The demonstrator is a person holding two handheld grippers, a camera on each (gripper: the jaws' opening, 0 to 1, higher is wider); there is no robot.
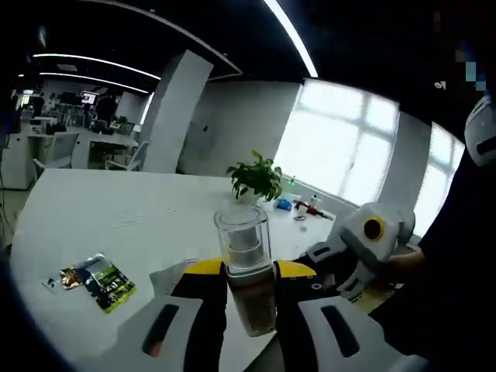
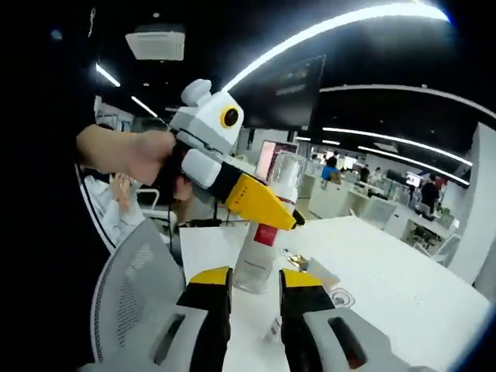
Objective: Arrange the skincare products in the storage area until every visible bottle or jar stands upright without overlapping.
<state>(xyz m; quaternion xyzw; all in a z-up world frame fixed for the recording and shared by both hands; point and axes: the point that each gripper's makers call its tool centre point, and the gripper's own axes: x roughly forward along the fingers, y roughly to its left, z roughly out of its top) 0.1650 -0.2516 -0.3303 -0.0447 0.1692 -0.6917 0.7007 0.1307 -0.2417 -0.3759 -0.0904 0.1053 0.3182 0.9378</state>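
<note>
Right up close we've got the left gripper (image 1: 249, 298) clamped on a clear-capped bottle (image 1: 246, 267), held upright above the white table (image 1: 116, 217); its base is hidden behind the jaws. The right gripper (image 2: 254, 298) is narrow with nothing between its jaws (bottle label too blurry to read). A small packet (image 1: 99, 280) lies left.

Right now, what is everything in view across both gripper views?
Bottle: one, clear cap, held upright between the left gripper's jaws above the table.
Table: one, white.
Sachets: a few, green and gold, lying on the table's left part.
Potted plant: one, green, far edge of the table.
Office chair: one, grey mesh, beside the table.
Left gripper: yellow and black.
Right gripper: yellow and black, nothing between its jaws.
Hand: one, gripping the left gripper's handle.
</note>
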